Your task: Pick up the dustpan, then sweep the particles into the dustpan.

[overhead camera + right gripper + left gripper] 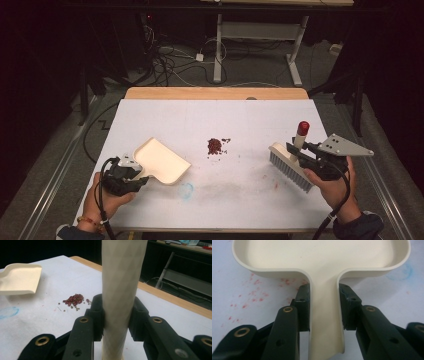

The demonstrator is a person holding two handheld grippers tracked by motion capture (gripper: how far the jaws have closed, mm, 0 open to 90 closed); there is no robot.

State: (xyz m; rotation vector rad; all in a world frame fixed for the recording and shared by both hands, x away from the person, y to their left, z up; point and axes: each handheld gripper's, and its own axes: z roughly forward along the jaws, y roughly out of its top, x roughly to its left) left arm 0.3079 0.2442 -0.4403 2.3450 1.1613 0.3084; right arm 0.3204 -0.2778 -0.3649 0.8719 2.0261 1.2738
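Left gripper (131, 175): you hold it at the near left of the table; in the left gripper view its jaws pinch the dustpan's handle from both sides, pads flat against it.
Dustpan (160, 160): cream plastic, resting on the white table cover (210, 120), its open edge turned toward the middle of the table, handle toward you.
Right gripper (306, 154): you hold it at the near right; in the right gripper view its jaws are pressed onto the brush's pale handle (121, 290), one on each side.
Brush (290, 167): cream, with a red tip (303, 128) on the handle; the bristle head points down and left, at or just over the cover — you cannot tell whether it touches.
Beans (215, 145): a small dark red pile near the table's middle, between dustpan and brush, well apart from both, with a few strays beside it.
Cover marks: a faint blue ring (186, 189) just beside the dustpan; red specks (252, 293) by its handle.
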